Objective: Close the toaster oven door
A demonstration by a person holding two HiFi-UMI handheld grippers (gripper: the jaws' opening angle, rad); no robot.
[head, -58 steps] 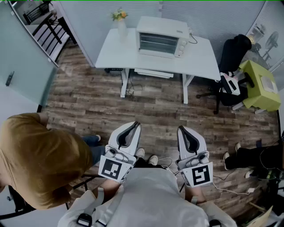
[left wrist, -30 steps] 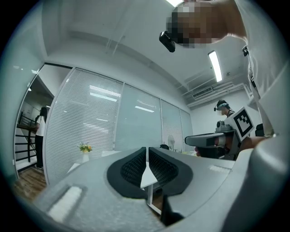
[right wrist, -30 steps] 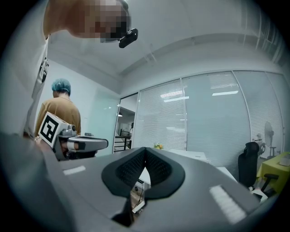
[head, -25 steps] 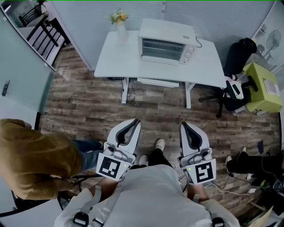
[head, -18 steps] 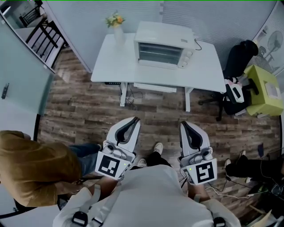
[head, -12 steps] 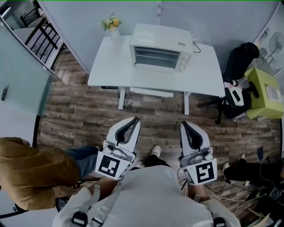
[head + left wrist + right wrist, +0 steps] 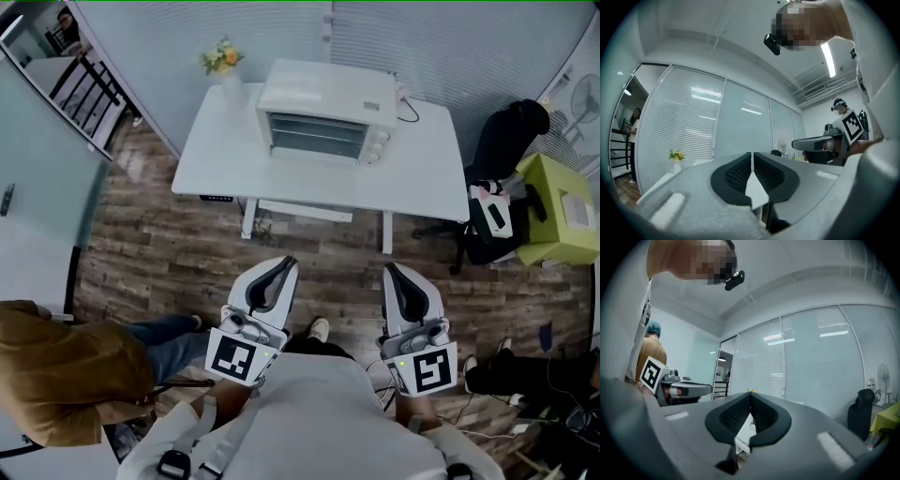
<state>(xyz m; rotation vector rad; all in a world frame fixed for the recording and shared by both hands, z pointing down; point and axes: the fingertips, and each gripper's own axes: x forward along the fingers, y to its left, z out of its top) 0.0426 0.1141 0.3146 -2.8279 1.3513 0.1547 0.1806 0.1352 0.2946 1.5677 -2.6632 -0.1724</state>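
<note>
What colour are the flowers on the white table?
The flowers are yellow and orange with a bit of green. The head view shows them best.

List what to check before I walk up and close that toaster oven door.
1. Left gripper empty, jaws shut: ok.
2. Right gripper empty, jaws shut: ok.
3. Toaster oven within reach: not ok, it sits on the table across the floor.
4. Oven door position: cannot tell from the head view.
5. Vase apart from the oven: ok.
6. Person in brown off the path, at left: ok.
</note>
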